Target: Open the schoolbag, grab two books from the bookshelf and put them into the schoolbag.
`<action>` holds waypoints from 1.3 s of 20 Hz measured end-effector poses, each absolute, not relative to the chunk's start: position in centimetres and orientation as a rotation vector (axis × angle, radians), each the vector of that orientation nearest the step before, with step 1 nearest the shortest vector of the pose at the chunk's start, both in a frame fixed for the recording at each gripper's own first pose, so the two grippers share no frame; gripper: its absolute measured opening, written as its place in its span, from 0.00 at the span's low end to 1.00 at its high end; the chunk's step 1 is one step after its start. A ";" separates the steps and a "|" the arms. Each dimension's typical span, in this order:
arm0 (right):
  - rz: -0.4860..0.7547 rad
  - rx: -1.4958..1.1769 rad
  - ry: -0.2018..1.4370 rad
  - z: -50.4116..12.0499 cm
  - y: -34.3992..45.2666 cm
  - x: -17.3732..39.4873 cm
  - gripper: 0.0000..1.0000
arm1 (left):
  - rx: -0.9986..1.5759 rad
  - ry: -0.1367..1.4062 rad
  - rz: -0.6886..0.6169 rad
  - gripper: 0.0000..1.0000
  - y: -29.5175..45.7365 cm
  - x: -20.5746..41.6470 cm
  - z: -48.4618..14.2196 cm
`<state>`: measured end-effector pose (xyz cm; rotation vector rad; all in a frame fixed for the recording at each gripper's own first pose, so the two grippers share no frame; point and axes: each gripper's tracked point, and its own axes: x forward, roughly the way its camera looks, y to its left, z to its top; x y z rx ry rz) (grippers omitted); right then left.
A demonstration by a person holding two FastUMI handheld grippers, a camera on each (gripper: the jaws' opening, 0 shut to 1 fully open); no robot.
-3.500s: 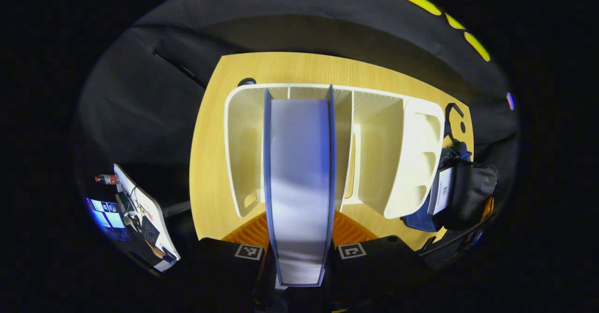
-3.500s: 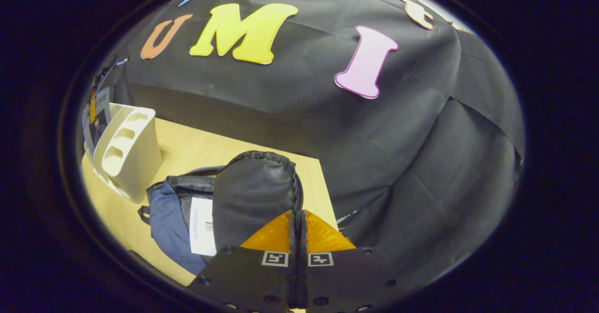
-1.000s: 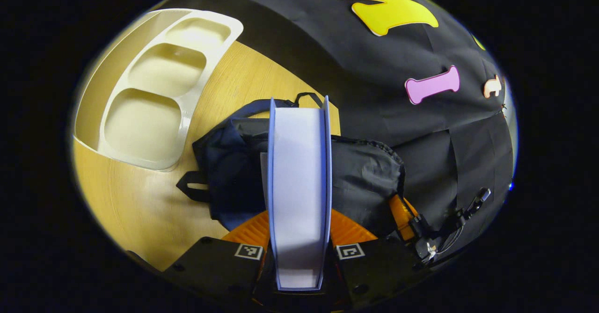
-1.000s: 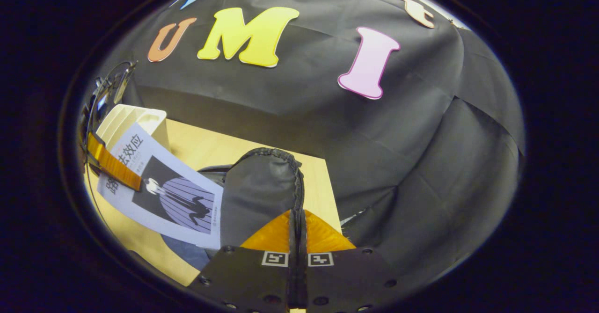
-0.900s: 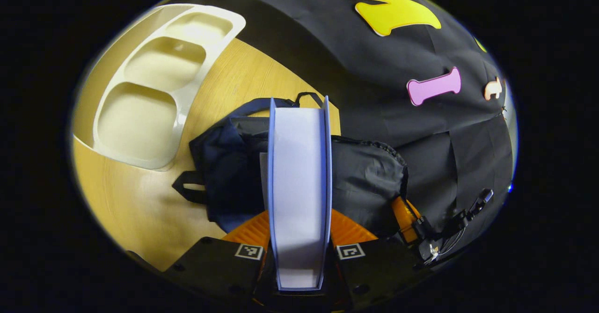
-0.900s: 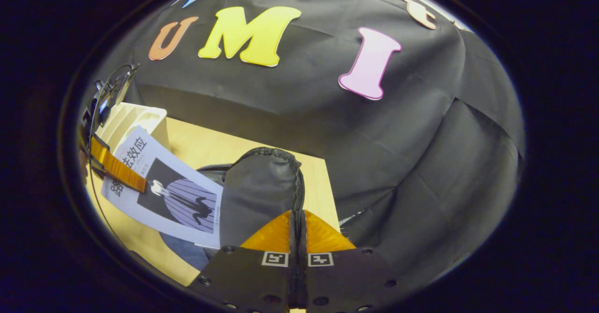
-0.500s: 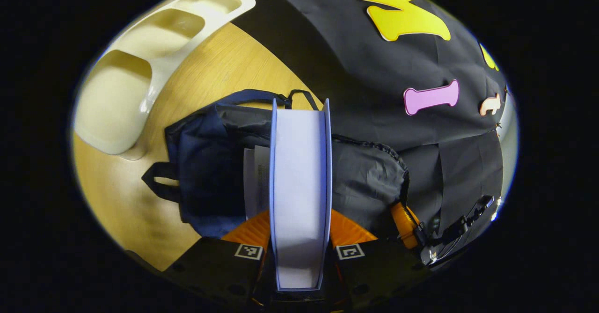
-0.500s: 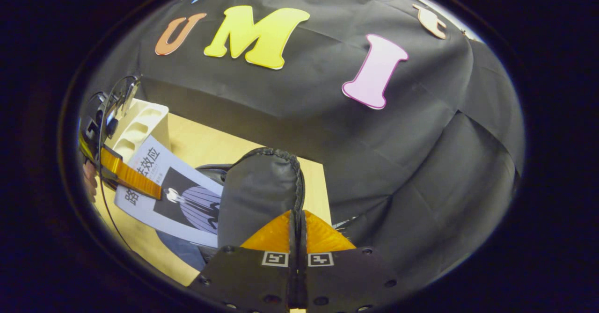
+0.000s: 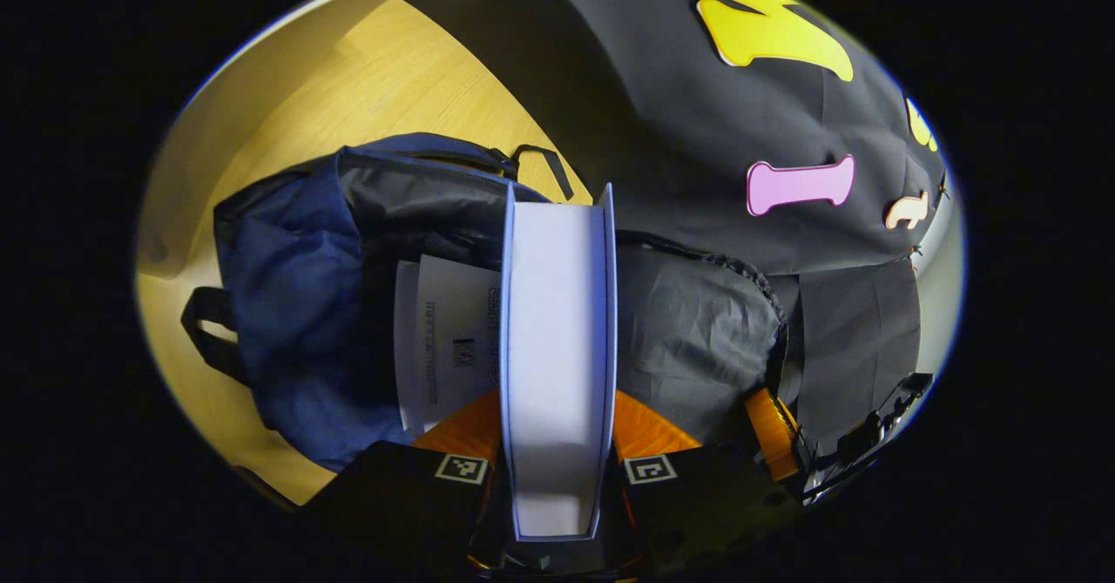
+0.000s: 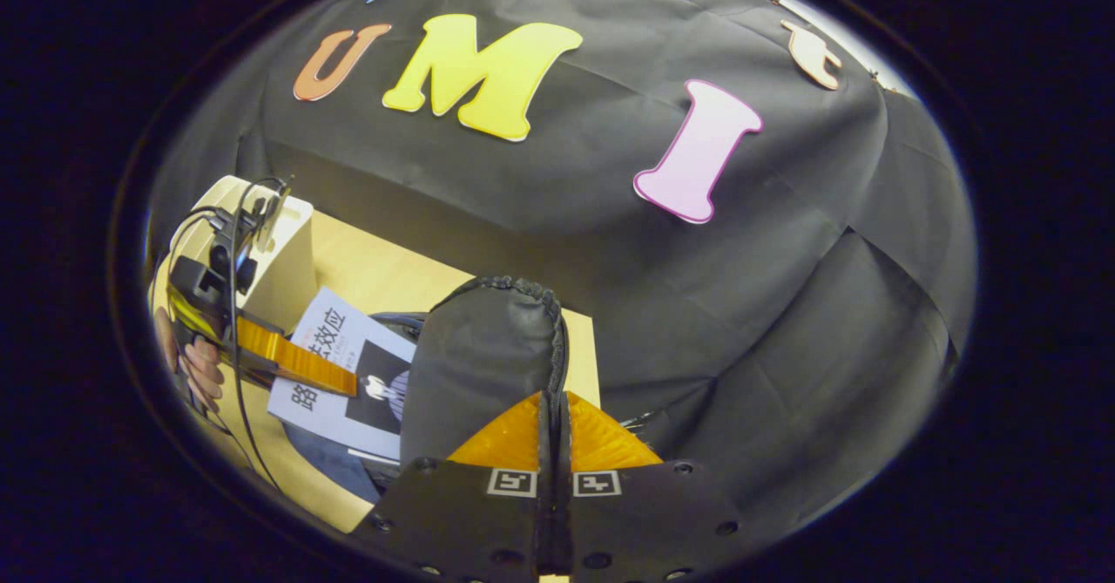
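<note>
My left gripper (image 9: pixel 557 402) is shut on a pale blue book (image 9: pixel 557 322), seen edge-on, over the mouth of the navy schoolbag (image 9: pixel 287 304). A white book (image 9: pixel 444 330) lies inside the bag. My right gripper (image 10: pixel 554 409) is shut on the bag's black flap (image 10: pixel 479 365) and holds it up. In the right gripper view the left gripper (image 10: pixel 292 363) grips the book (image 10: pixel 344 361) by its cover, and the book's far end is hidden behind the flap. The right gripper (image 9: pixel 771 422) also appears at the flap's (image 9: pixel 697 339) edge.
The white bookshelf (image 10: pixel 283 256) stands on the wooden table (image 9: pixel 366 86) behind the left gripper. A hand (image 10: pixel 196 369) holds that gripper, with cables above it. The bag's strap (image 9: pixel 205 339) lies toward the table's edge. The black cloth wall is close behind the bag.
My left gripper carried the book from the bookshelf over to the bag and lowered its end behind the flap. The right gripper kept the flap raised, barely moving.
</note>
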<state>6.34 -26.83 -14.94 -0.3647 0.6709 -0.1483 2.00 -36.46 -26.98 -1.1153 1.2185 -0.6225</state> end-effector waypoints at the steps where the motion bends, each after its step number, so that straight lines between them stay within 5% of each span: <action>1: -0.150 -0.361 0.675 -15.0 -26.9 6.4 0.00 | -1.126 1.217 -0.631 0.43 -37.0 2.0 -27.1; 10: -0.145 -0.369 0.694 -15.7 -26.4 7.6 0.00 | -1.246 1.268 -0.720 0.45 -42.3 1.9 -30.3; 17: -0.136 -0.351 0.705 -16.3 -25.9 8.1 0.01 | -1.245 1.332 -0.669 0.48 -41.9 2.0 -32.5; 21: -0.132 -0.333 0.708 -16.6 -25.7 8.1 0.01 | -1.146 1.438 -0.625 0.66 -40.9 1.1 -33.9; 22: -0.131 -0.323 0.712 -16.8 -25.7 8.1 0.01 | -1.117 1.457 -0.618 0.81 -40.7 0.9 -33.7; 26: -0.124 -0.296 0.710 -17.2 -25.1 8.2 0.01 | -0.920 1.489 -0.530 0.80 -37.5 0.9 -33.7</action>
